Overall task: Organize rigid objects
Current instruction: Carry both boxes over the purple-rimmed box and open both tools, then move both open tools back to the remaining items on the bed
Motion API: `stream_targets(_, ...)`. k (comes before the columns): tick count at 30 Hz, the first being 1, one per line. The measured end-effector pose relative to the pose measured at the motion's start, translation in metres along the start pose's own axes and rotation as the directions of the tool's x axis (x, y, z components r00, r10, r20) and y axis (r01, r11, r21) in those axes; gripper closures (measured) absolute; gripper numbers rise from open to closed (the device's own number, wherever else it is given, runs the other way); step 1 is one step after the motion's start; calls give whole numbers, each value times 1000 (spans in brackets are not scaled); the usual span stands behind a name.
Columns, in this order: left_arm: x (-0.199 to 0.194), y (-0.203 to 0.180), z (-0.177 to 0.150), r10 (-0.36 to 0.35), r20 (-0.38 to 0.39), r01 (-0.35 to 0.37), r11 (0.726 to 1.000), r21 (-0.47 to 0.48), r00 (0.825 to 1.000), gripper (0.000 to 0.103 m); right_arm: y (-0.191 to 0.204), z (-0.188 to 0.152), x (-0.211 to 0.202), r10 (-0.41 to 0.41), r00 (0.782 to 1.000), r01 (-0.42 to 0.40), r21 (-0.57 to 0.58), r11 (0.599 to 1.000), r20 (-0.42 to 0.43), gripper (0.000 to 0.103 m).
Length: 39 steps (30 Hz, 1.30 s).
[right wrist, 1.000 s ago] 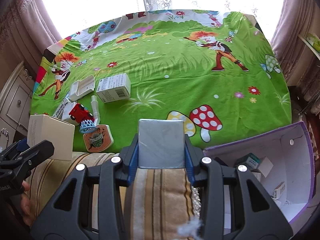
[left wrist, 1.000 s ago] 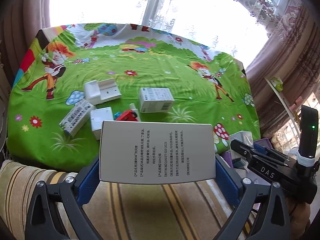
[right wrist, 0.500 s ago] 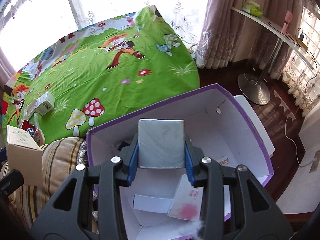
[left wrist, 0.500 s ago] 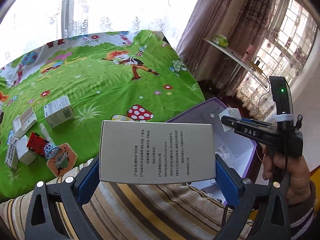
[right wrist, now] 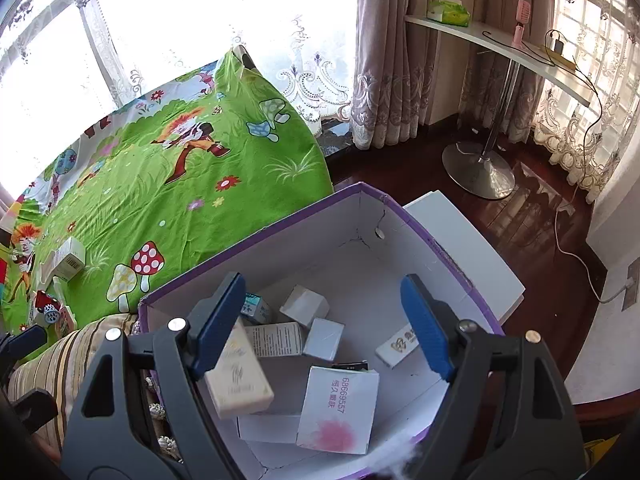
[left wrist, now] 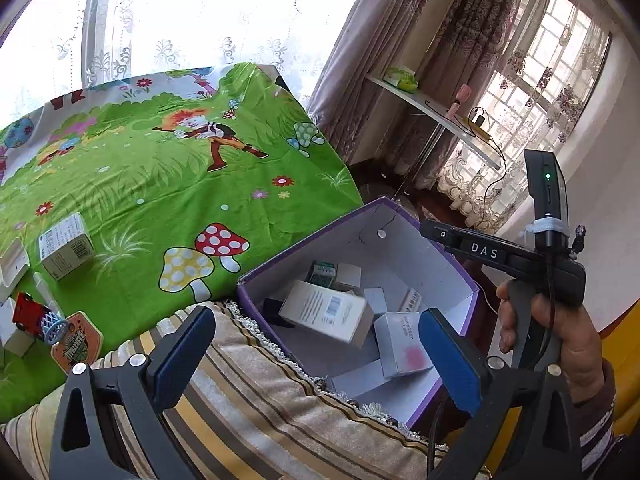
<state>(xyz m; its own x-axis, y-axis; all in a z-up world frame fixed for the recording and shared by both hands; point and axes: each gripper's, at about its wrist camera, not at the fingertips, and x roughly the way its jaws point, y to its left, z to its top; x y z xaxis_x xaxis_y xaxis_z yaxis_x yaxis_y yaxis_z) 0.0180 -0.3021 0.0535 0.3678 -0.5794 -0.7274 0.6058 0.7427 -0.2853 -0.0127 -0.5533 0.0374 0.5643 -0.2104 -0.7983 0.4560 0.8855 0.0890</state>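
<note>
A purple-rimmed white box (left wrist: 472, 292) (right wrist: 280, 228) stands by the bed and holds several small cartons. My left gripper (left wrist: 316, 354) is open and empty above its near edge; a large white carton (left wrist: 324, 312) lies in the box below it. My right gripper (right wrist: 324, 324) is open and empty over the box; a cream carton (right wrist: 240, 376), blurred, lies by its left finger, and a white carton with a pink blot (right wrist: 340, 412) lies below. Loose items remain on the green bedspread (left wrist: 160, 184): a white carton (left wrist: 66, 246), a red toy (left wrist: 28, 314) and an orange badge (left wrist: 78, 346).
A striped cushion (left wrist: 256, 392) lies between the bedspread and the box. A white lid (right wrist: 468, 252) lies behind the box. A stand with a round metal base (right wrist: 478, 168) and a cable are on the dark wood floor. Curtains and windows lie beyond.
Both grippers swung right from the bed to the box and opened. The left one let go of the large white carton and the right one of its grey carton; both cartons are now in the box.
</note>
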Motion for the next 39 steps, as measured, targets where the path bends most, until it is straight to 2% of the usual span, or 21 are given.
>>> stream_targets(4, -14, 9, 0, 21, 55, -22, 1000, 7, 998, 0, 8, -1, -6, -13, 998, 14, -20, 1000, 69, 19)
stream_targets(7, -21, 19, -3, 60, 62, -60, 998, 5, 996, 0, 19, -3, -12, 25, 994, -19, -55, 998, 108, 16)
stream_targets(13, -38, 51, -13, 105, 60, -101, 993, -58, 993, 0, 53, -4, -11, 123, 991, -117, -118, 986, 52, 15)
stream_targets(21, -70, 101, -34, 152, 73, -139, 979, -151, 986, 1, 111, -11, -23, 198, 979, -184, -234, 955, 37, 16)
stream_targets(25, -87, 132, -43, 197, 74, -179, 963, -199, 977, 1, 140, -16, -22, 262, 965, -254, -278, 926, -8, 16)
stream_targets(29, -102, 165, -53, 250, 64, -227, 942, -247, 966, 3, 174, -25, -20, 324, 943, -330, -346, 878, -77, 15)
stream_targets(34, -114, 199, -65, 284, 39, -260, 918, -298, 958, 12, 214, -39, -18, 357, 923, -383, -430, 817, -143, 15)
stream_targets(39, -119, 222, -70, 288, 18, -266, 905, -331, 957, 17, 248, -51, -22, 371, 914, -401, -516, 757, -167, 15)
